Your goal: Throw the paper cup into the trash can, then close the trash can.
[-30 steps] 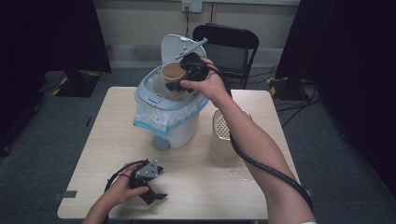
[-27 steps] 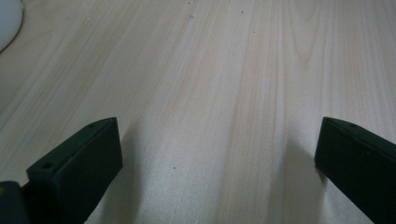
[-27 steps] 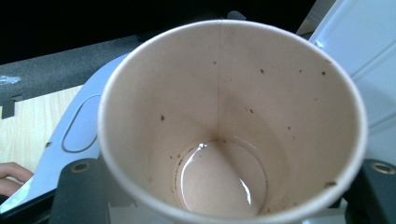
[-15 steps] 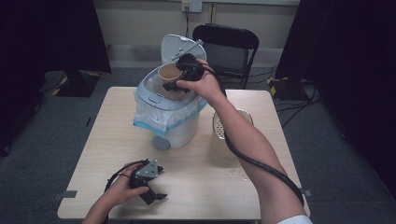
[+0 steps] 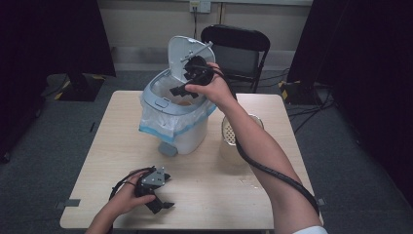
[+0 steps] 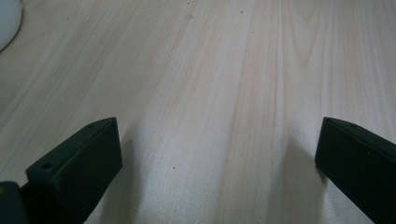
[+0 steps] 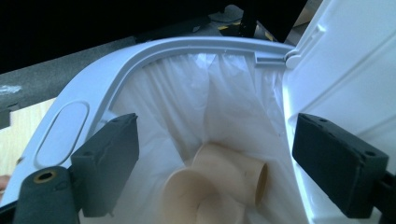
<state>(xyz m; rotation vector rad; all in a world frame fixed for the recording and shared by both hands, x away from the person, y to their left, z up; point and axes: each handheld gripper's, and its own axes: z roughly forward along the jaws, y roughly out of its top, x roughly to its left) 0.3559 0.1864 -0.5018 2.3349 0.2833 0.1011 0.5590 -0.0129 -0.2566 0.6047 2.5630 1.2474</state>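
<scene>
A white bin [image 5: 175,127] lined with a clear bag stands on the table, its lid [image 5: 187,54] tipped up at the back. My right gripper [image 5: 178,90] hangs over the bin's mouth. In the right gripper view it [image 7: 215,140] is open; its jaws have just been opening and nothing is between them. Below them, tan paper cups [image 7: 212,186] lie on their sides inside the bag, and a bit of tan cup [image 5: 185,102] peeks over the rim. My left gripper [image 5: 162,204] rests on the table near the front edge, open [image 6: 217,135] over bare wood.
A pale round container [image 5: 233,139] stands on the wooden table [image 5: 209,190] just right of the bin, under the right forearm. A black chair [image 5: 236,44] sits behind the table. Dark curtains hang on both sides.
The right gripper held a tan cup above the bin; now its jaws are apart and the cup lies in the bag. The left gripper has stayed put.
</scene>
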